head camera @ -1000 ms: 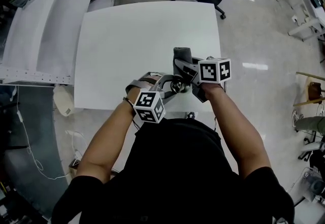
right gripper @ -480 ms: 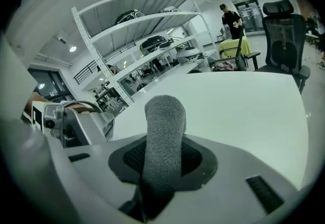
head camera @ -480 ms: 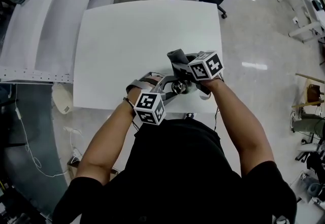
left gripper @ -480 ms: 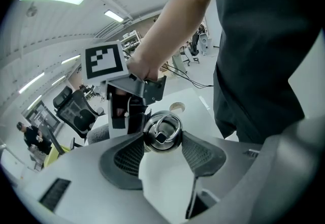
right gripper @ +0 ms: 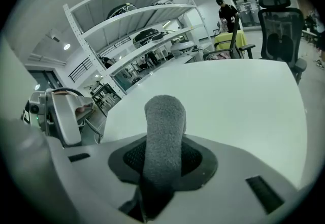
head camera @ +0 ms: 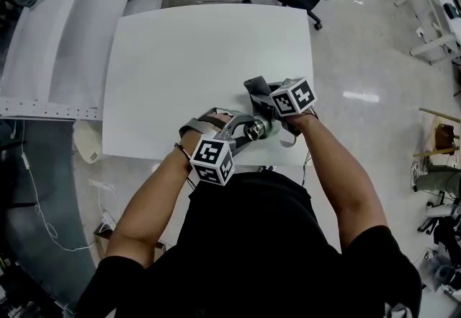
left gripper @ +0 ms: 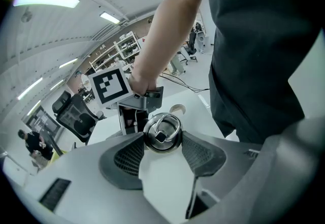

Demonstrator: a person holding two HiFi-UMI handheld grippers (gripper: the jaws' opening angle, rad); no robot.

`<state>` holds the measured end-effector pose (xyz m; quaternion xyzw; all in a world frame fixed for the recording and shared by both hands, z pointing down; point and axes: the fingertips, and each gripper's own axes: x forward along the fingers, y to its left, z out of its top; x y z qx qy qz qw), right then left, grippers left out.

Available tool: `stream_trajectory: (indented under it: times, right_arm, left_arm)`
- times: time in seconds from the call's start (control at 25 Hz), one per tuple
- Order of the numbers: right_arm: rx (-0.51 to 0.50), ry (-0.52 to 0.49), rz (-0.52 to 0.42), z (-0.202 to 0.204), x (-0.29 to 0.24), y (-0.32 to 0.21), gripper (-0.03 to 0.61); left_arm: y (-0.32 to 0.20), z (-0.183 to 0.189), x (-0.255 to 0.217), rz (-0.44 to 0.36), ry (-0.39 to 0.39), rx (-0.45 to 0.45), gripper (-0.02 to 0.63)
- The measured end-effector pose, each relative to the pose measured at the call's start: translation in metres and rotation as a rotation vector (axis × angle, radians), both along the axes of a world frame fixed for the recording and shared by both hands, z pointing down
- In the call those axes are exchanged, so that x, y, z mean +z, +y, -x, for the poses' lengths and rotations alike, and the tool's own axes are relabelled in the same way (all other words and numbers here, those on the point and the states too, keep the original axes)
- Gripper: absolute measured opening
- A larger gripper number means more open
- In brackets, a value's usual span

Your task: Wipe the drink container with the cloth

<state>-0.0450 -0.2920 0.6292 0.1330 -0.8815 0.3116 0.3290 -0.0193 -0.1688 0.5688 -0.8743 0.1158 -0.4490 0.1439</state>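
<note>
Accordingly, we begin at the left, where the left gripper (left gripper: 163,142) is closed on the drink container (left gripper: 162,130), a round metal vessel whose lid with a hinged ring faces the camera. The ribbed pads meet it only at their tips, one on each side, and the container is held in the air over the near part of the white table (head camera: 180,57), close in front of the person. We judge this grip the first weakness: the wall is smooth and curved, so a sideways push from wiping could turn the container between the pads or squeeze it out forward. A drop from there could reach the table's near edge and roll off. The ring on the lid is a second concern, since a dragged fold of fabric could catch on it. To the right, the right gripper (right gripper: 163,158) is clamped on the grey cloth (right gripper: 165,116), which stands up from the jaws as a narrow roll with its free end over the table. We cannot confirm from any view that the cloth touches the container. If the roll bends away under pressure, the hard jaw could meet the metal instead, and a firm stroke could pull the cloth out of its hold.
</note>
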Motion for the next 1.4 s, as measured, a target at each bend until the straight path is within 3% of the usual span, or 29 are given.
stream_trajectory:
  times: [0.44, 0.92, 1.16, 1.4]
  right_arm:
    - [0.067, 0.050, -0.053, -0.037, 0.025, -0.015, 0.112]
    - [0.231, 0.036, -0.103, -0.087, 0.027, -0.029, 0.112]
    - [0.405, -0.029, -0.149, -0.124, -0.005, -0.032, 0.112]
    - [0.554, -0.168, -0.134, -0.156, -0.056, -0.013, 0.112]
  left_arm:
    - [-0.001, -0.003, -0.001, -0.005, -0.010, -0.022, 0.241]
    - [-0.007, -0.009, 0.000, -0.007, -0.011, -0.049, 0.241]
    - [-0.012, -0.016, -0.002, 0.034, 0.014, -0.068, 0.241]
    - [-0.021, -0.024, -0.002, 0.101, 0.049, -0.123, 0.241]
